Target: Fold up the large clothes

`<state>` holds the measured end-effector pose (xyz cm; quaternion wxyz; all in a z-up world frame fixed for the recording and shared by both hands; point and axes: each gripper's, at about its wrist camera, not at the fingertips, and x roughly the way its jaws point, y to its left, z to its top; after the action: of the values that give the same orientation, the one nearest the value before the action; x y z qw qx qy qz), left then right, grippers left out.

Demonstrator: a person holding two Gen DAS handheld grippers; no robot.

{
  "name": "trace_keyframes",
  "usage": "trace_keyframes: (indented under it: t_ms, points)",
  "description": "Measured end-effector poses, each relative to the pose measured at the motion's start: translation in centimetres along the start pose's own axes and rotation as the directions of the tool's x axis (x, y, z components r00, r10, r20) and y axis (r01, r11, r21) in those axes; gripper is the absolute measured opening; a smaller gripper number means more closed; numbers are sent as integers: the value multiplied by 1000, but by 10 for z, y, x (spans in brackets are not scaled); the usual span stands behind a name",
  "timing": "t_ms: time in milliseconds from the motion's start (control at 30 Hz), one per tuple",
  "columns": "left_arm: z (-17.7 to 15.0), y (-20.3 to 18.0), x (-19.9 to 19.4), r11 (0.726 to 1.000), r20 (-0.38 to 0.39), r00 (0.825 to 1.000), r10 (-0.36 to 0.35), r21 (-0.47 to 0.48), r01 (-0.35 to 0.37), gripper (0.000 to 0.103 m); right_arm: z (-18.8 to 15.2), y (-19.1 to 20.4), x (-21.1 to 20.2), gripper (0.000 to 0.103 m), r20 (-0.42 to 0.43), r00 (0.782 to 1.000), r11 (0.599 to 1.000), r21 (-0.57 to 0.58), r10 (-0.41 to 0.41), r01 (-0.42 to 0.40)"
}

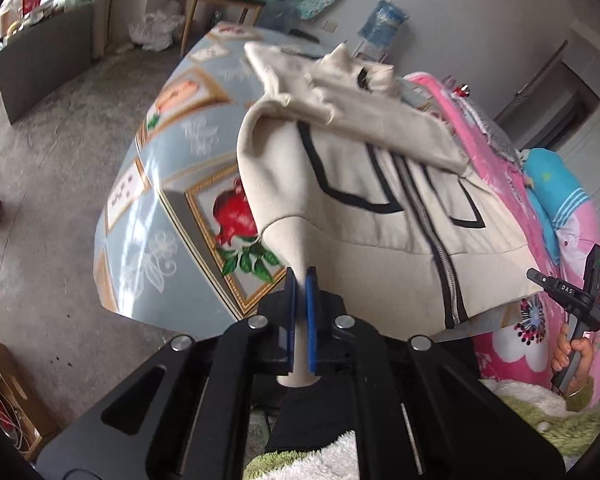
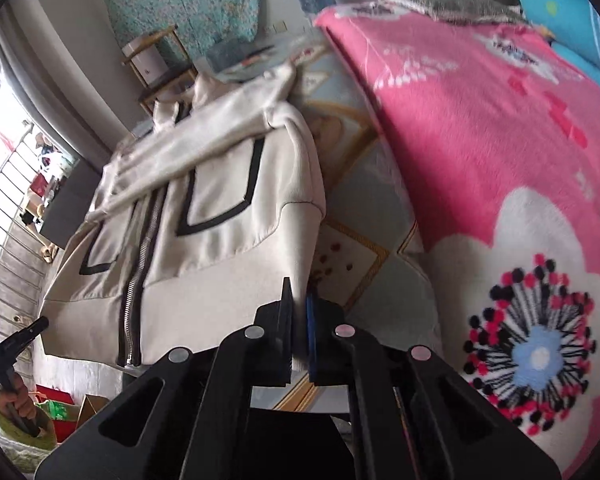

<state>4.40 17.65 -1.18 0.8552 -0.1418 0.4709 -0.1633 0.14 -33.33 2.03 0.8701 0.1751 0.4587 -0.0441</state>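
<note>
working over a table (image 1: 172,168) with a fruit-print cloth; concrete floor (image 1: 52,152), pink blanket (image 2: 480,120) beside. we hold the jacket (image 1: 364,216) lying on it by the hem: left gripper (image 1: 301,280) and right gripper (image 2: 298,300) both clamped on fabric. far table edge cut off, blurred.

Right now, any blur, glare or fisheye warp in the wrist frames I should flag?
Left wrist view: strong barrel warp bows the table, with window glare on its glossy cloth; the cream jacket is softly blurred, while the left hand-held gripper stays sharp. Right wrist view: the window is blown out at left, the pink blanket is smeared, and the right hand-held gripper is in shadow.
</note>
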Motion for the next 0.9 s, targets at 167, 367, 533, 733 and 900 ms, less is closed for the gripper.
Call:
trace_keyframes:
  t_ms: [167, 367, 533, 733, 900]
  points:
    - [0, -6, -32, 999, -2, 999, -45, 12, 45, 4, -3, 6, -37, 5, 35, 999, 1000, -21, 18, -17]
    - [-18, 7, -15, 998, -96, 994, 55, 4, -55, 4, -34, -13, -29, 5, -61, 998, 1000, 26, 12, -10]
    - [-29, 18, 17, 994, -208, 972, 110, 20, -108, 10, -45, -24, 10, 13, -176, 983, 997, 43, -50, 58]
    - [3, 25, -17, 986, -93, 981, 168, 31, -166, 31, -17, -14, -26, 60, -89, 993, 997, -29, -80, 78]
    - [81, 5, -9, 985, 13, 988, 153, 78, -154, 43, 57, 3, -22, 61, -8, 1000, 998, -58, 11, -12]
